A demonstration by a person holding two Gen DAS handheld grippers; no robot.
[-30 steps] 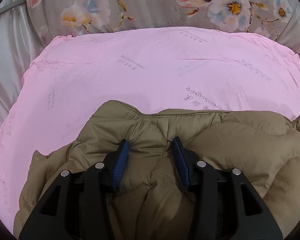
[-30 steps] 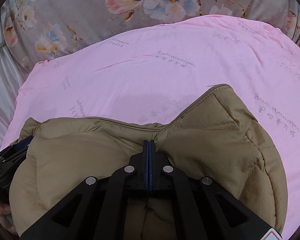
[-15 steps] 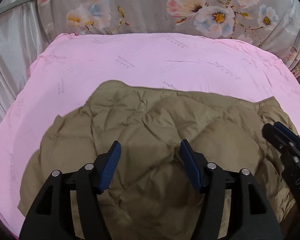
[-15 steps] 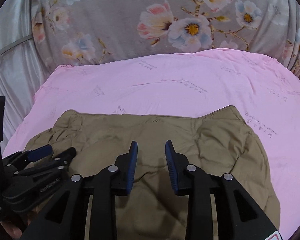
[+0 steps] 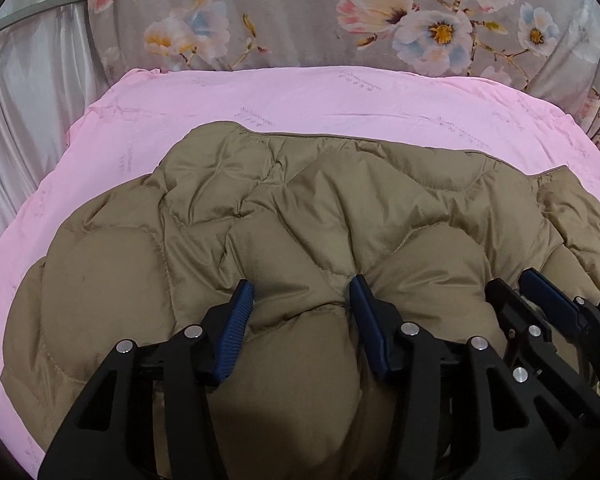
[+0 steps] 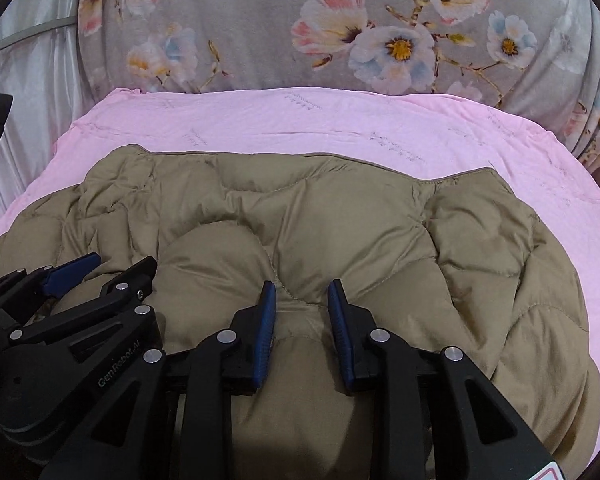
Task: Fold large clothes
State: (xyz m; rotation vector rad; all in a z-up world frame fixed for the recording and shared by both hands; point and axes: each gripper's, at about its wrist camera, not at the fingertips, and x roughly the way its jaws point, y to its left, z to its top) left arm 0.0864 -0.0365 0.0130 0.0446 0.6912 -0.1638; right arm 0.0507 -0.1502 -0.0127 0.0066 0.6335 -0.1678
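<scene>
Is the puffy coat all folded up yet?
Not quite. The coat already lies in a compact bundle on the pink sheet, so some folding looks done. Right now the left gripper and right gripper sit side by side, jaws open, pressed into its near edge; neither has pinched it. It is puffy and lumpy, so it likely needs another fold or flattening.

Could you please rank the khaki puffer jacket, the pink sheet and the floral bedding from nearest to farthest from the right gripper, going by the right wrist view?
1. The khaki puffer jacket, directly under and ahead of the right gripper.
2. The pink sheet, beyond the jacket's far edge.
3. The floral bedding, at the back.
</scene>
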